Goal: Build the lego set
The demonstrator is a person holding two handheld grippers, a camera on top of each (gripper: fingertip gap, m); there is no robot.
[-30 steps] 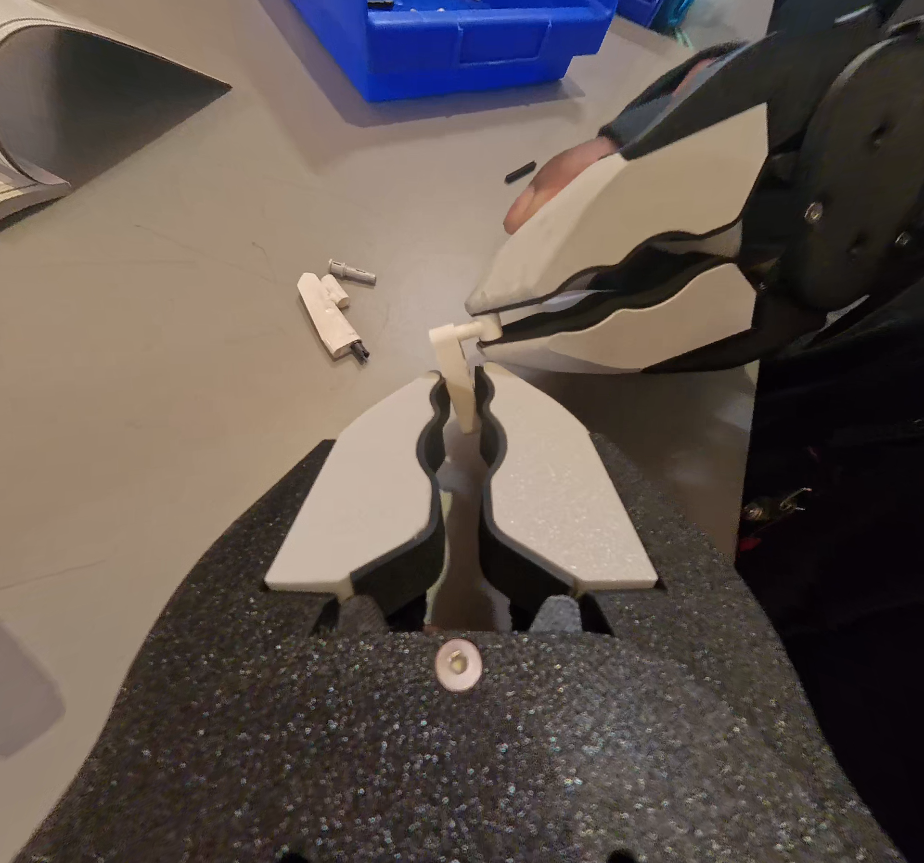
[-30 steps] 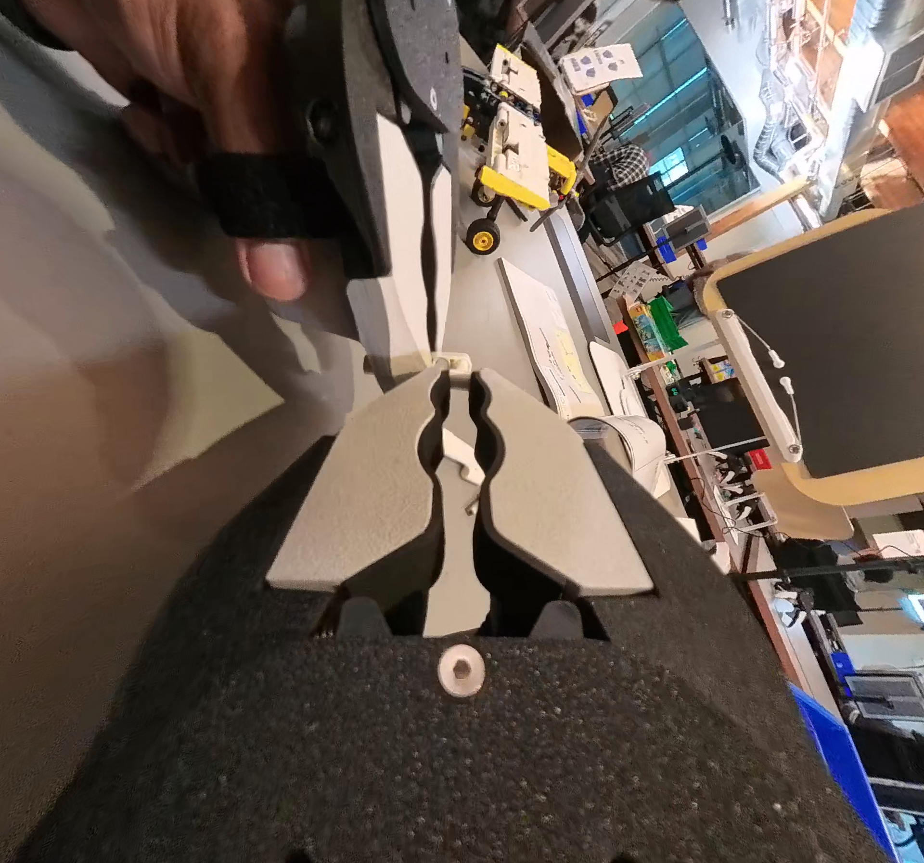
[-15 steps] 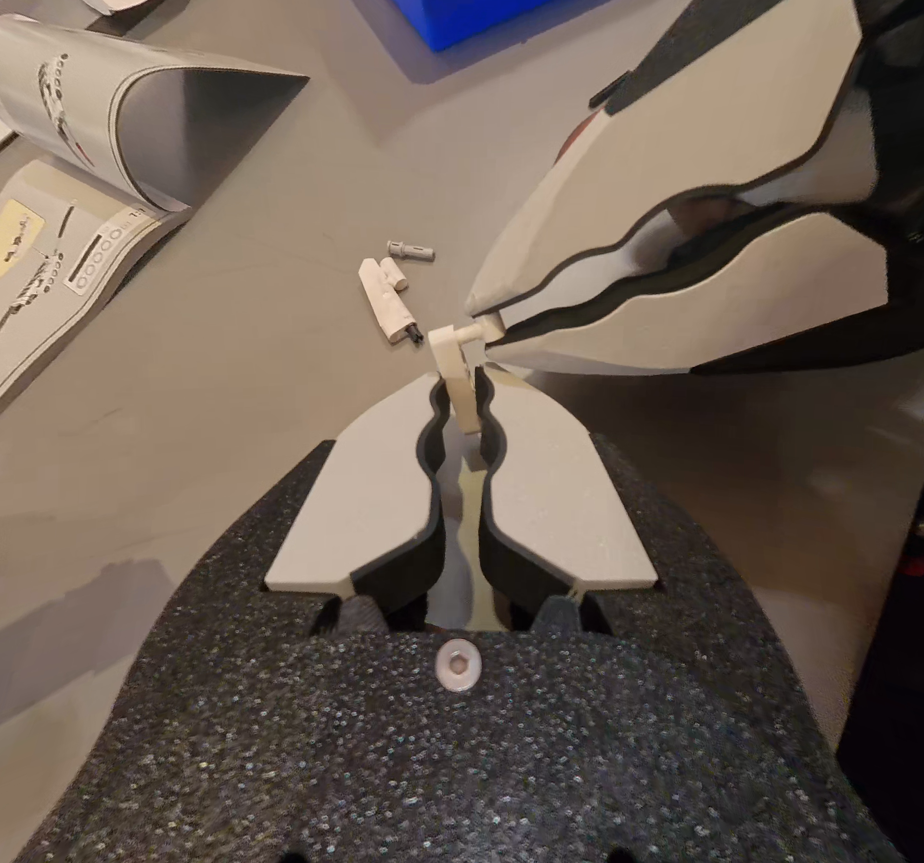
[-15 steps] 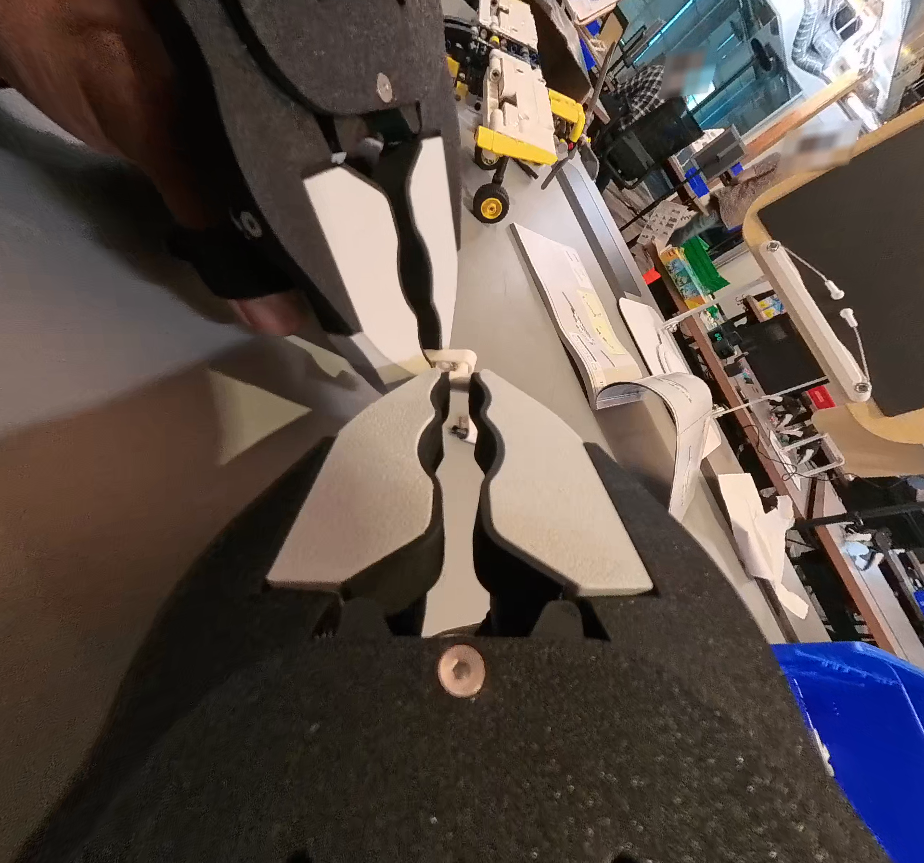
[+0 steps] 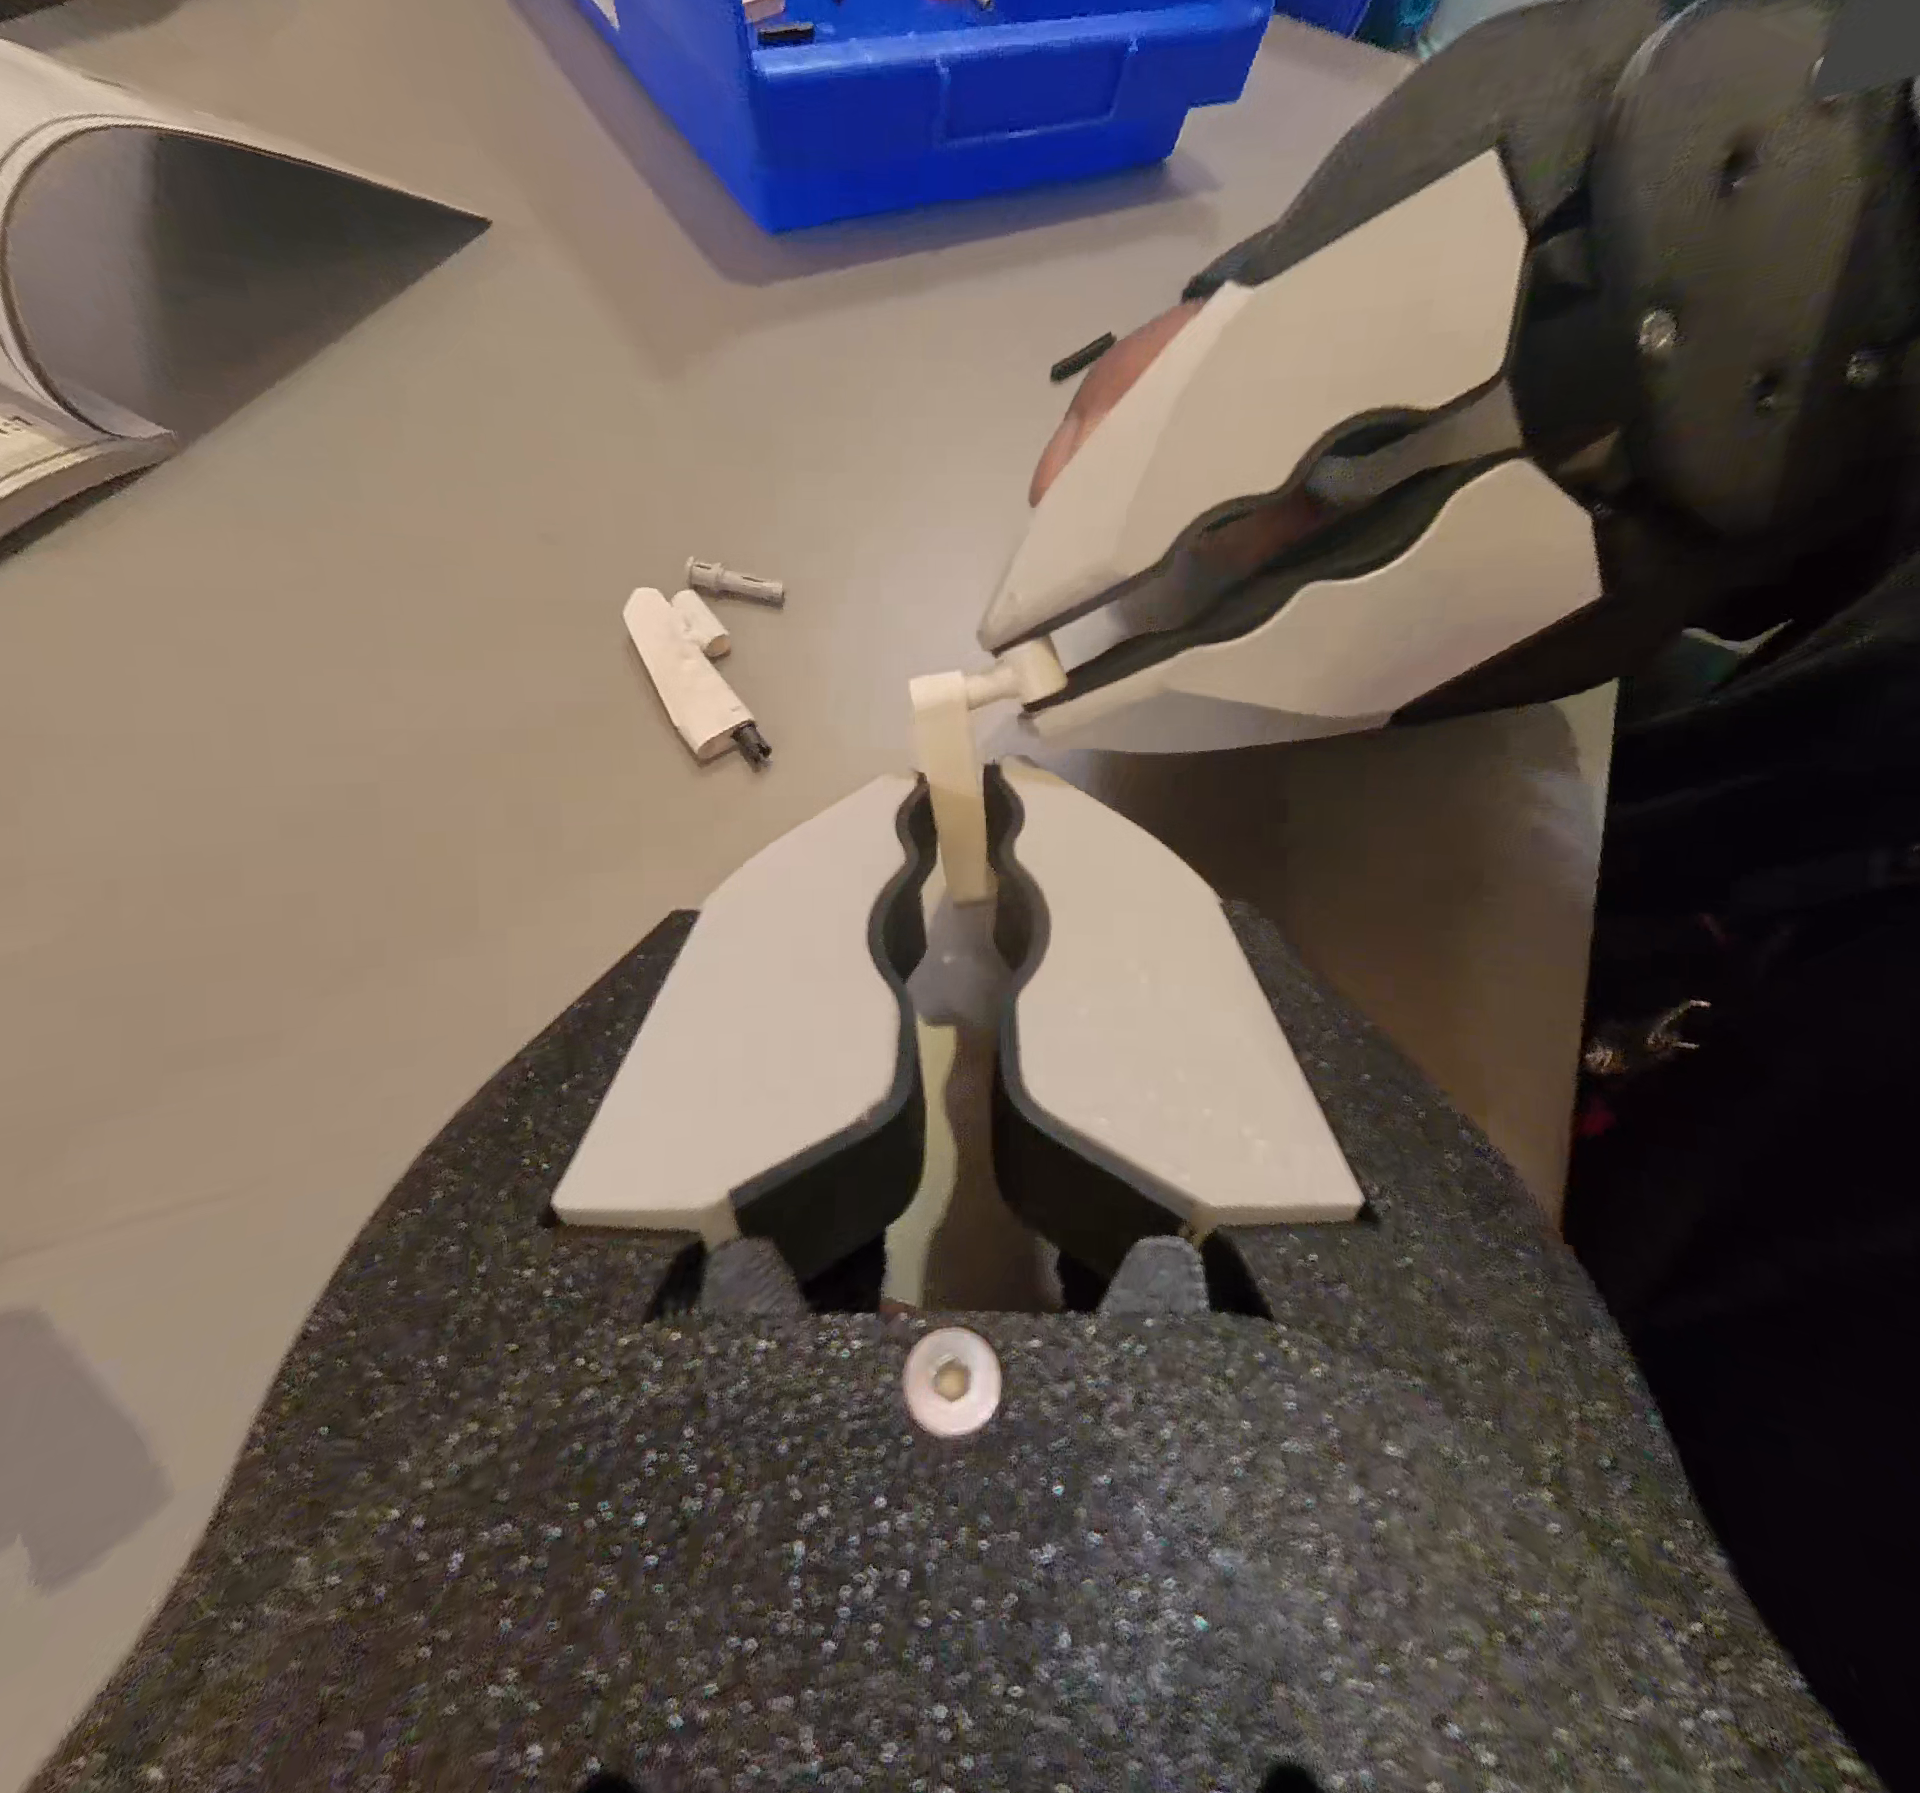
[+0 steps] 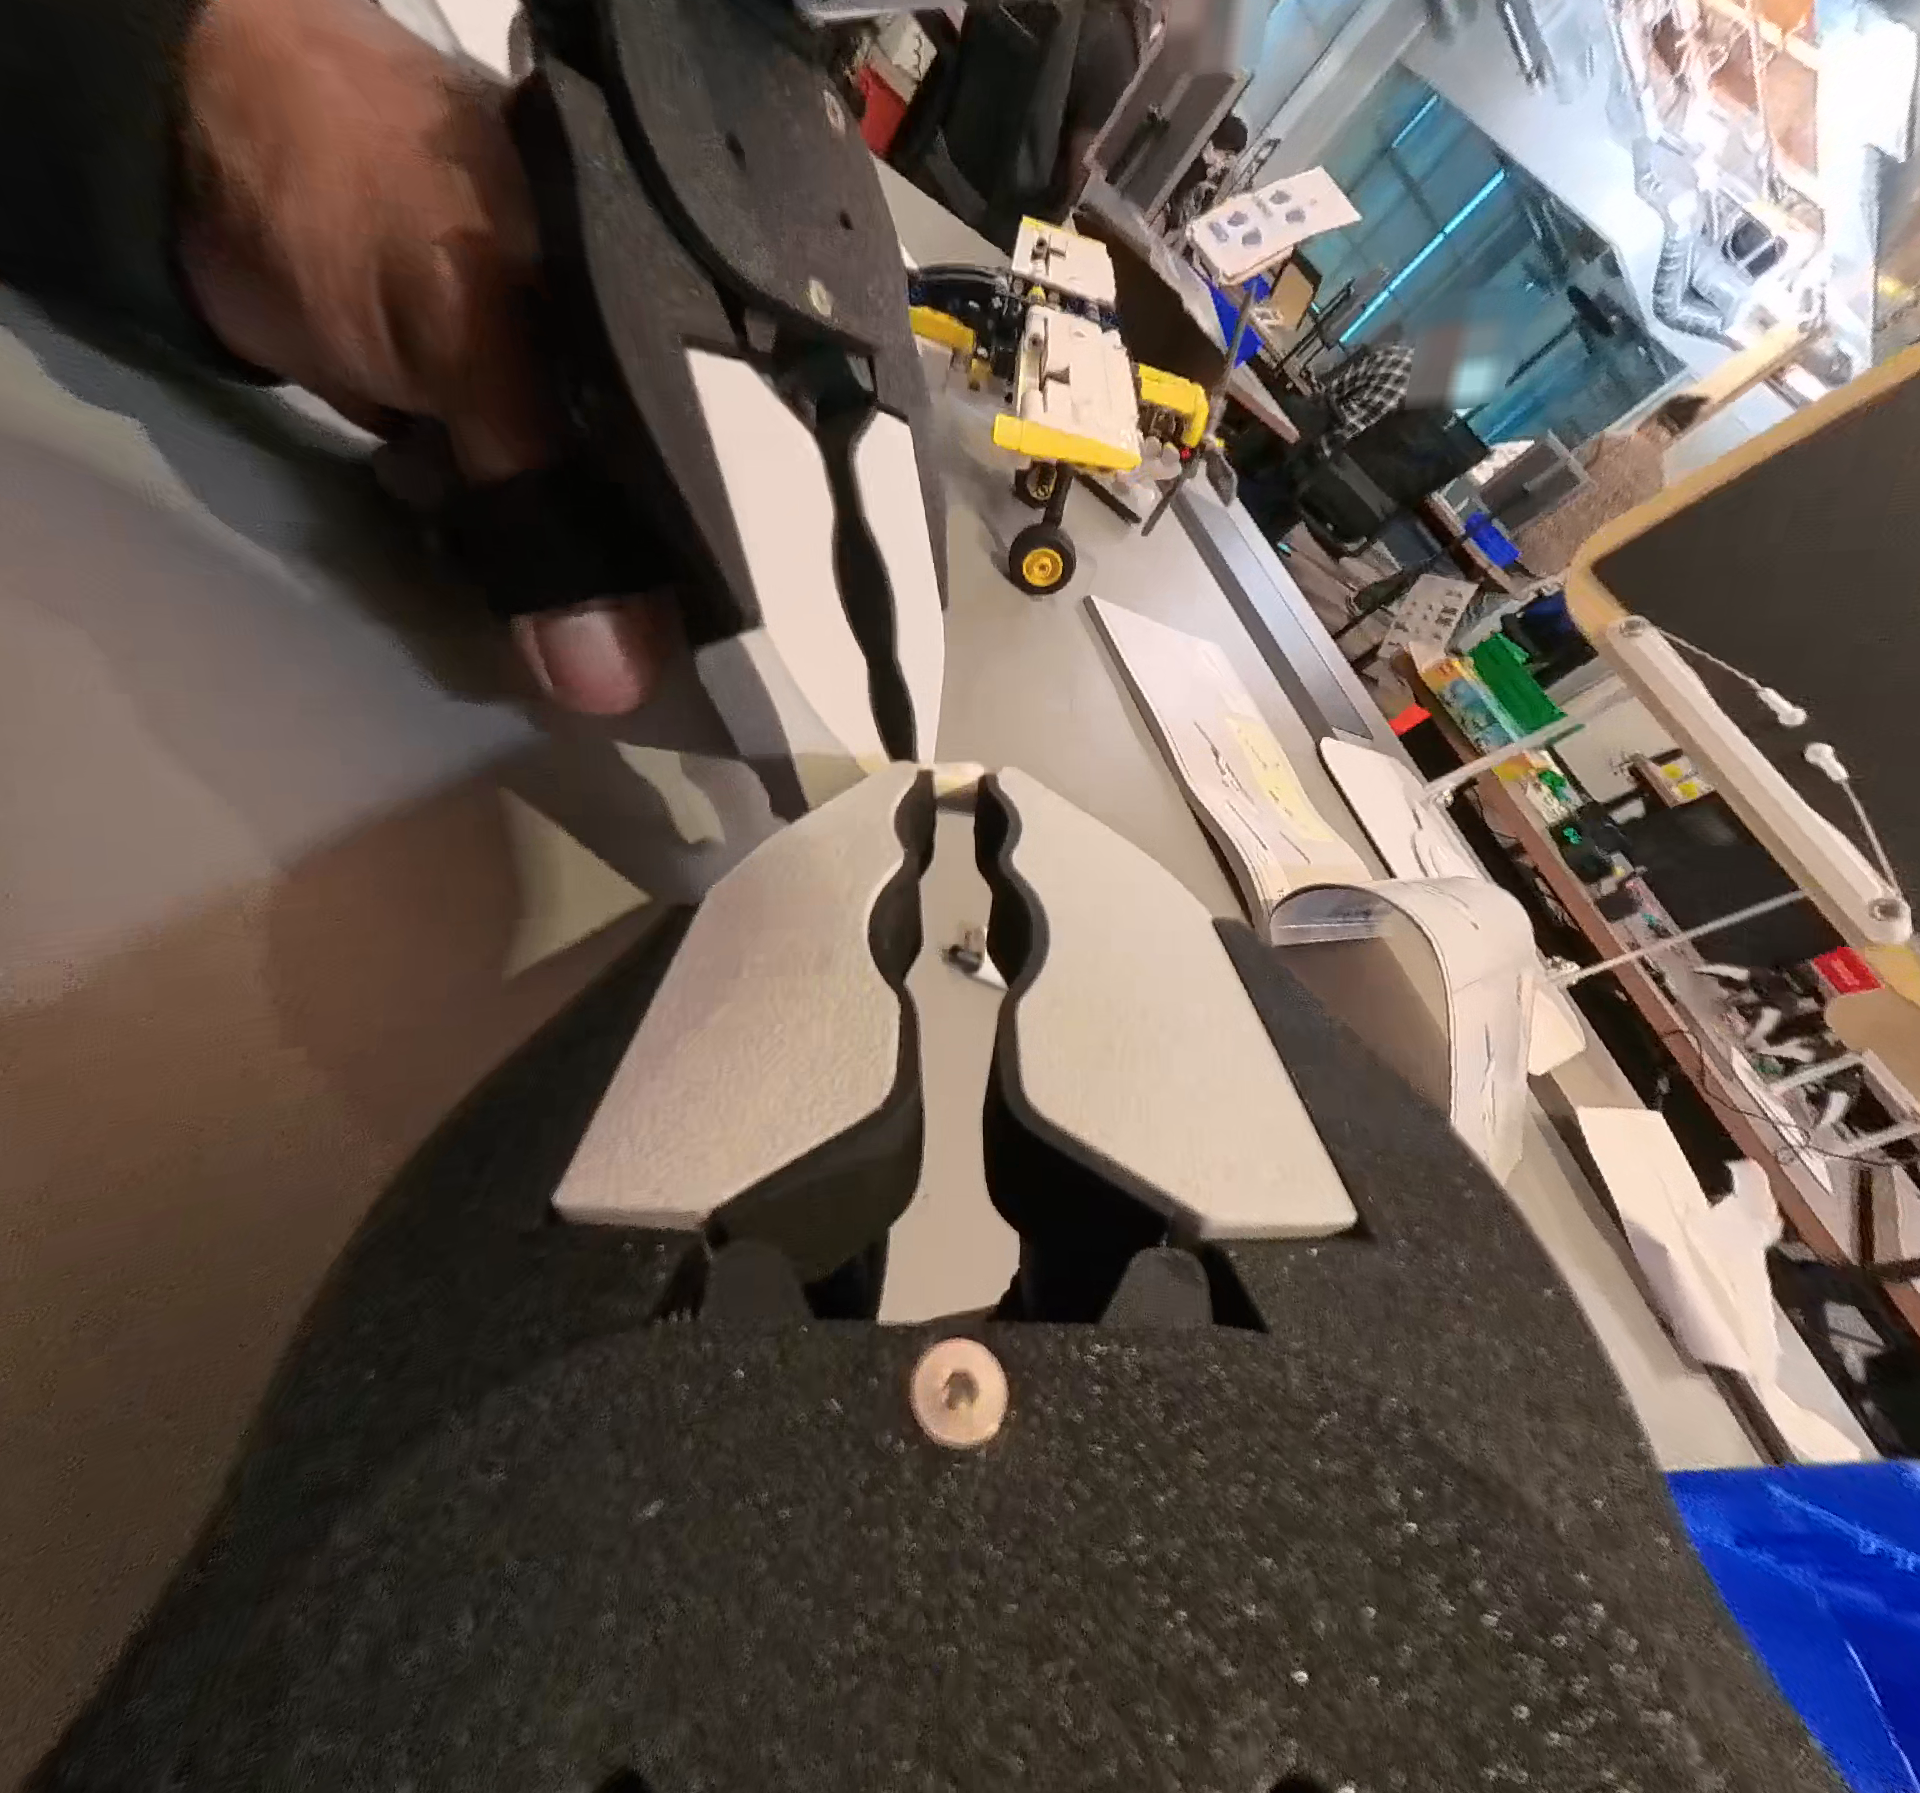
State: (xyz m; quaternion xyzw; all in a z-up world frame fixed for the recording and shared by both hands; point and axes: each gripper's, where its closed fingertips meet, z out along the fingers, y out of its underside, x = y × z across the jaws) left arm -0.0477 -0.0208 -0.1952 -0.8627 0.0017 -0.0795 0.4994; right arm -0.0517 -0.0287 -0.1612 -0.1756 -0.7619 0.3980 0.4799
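While the left tool [image 5: 954,808] clamps one cream beam [image 5: 951,798], the right tool [image 5: 1023,678] pinches its single cream connector [image 5: 1034,675]. Two loose pieces, a white assembly [image 5: 681,673] and a grey pin [image 5: 732,583], lie on the grey surface [image 5: 364,704] near one blue bin [image 5: 883,70] and an open booklet [image 5: 104,289].

This looks like a workshop or lab set up for building with toy construction bricks: a grey worktable [image 5: 312,912] carries a blue parts bin [image 5: 935,81] with small pieces in it, loose white and grey brick parts [image 5: 686,673], and an open instruction booklet [image 6: 1247,787]. A half-built yellow and white model vehicle [image 6: 1070,393] stands farther along the table. Beyond it, blurred and tilted, are what seem to be more benches crowded with cables and gear [image 6: 1714,964], office chairs [image 6: 1382,486], large windows [image 6: 1475,257] and exposed ceiling ducts [image 6: 1714,29].
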